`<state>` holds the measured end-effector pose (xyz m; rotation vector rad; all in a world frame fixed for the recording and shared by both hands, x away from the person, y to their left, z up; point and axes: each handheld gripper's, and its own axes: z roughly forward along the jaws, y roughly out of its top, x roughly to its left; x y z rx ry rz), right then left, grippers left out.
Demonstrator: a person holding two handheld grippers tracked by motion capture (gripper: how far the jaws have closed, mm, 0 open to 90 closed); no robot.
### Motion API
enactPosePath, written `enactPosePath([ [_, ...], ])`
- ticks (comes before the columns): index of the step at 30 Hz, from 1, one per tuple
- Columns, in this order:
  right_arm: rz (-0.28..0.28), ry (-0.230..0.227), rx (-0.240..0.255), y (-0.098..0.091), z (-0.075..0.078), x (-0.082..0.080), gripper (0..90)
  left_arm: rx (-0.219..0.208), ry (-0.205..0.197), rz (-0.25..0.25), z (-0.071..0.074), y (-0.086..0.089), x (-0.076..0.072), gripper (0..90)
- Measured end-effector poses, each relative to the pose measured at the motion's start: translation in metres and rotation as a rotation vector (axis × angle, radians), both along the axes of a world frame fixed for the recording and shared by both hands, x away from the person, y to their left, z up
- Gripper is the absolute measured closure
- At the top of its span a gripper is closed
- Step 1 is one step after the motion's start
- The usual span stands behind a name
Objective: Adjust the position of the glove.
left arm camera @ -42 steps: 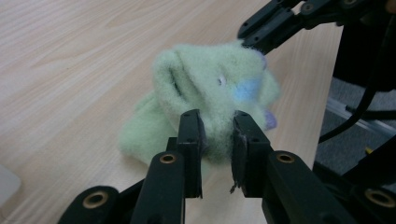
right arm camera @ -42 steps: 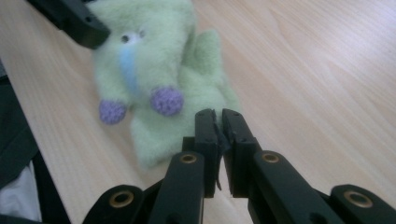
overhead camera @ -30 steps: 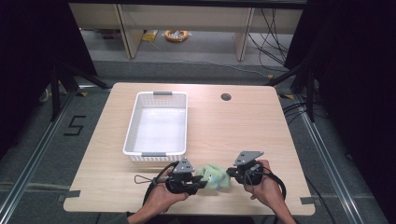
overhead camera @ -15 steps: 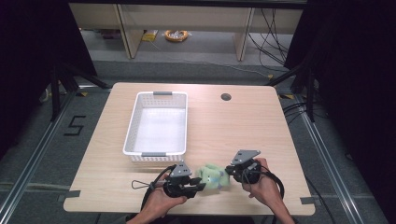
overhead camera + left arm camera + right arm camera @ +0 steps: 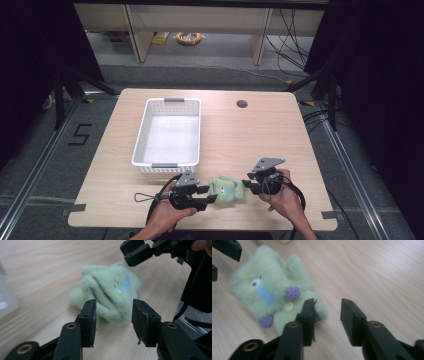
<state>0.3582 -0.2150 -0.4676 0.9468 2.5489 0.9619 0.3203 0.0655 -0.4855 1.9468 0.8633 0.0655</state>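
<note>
With both my left claw (image 5: pixel 207 194) and right claw (image 5: pixel 247 183) just spreading off the green sock (image 5: pixel 227 189) at the table's (image 5: pixel 250 135) near edge, I risk a pad snagging the fuzz and dragging it off.

Two black handheld grippers w/ brass-ringed pivot screws: left gripper (image 5: pixel 202 193), right gripper (image 5: pixel 248 183); grey triangular top plates, black trailing cables, bare forearms.
</note>
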Motion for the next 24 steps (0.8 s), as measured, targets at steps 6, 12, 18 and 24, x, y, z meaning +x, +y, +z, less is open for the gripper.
enactPosePath([
  [6, -0.074, 0.063, 0.091, 0.001, 0.004, -0.004, 54.8, -0.011, 0.028, 0.039, 0.002, 0.008, 0.009, 48.0],
  [12, -0.078, 0.111, 0.106, 0.009, -0.003, -0.002, 49.3, 0.004, 0.077, 0.039, -0.004, -0.002, 0.013, 40.5],
  [18, -0.09, 0.158, 0.111, 0.009, -0.012, 0.003, 48.7, -0.009, 0.16, 0.057, -0.016, -0.004, 0.025, 38.4],
  [24, -0.094, 0.19, 0.111, 0.01, -0.017, 0.006, 49.7, -0.001, 0.194, 0.064, -0.023, -0.006, 0.03, 41.5],
])
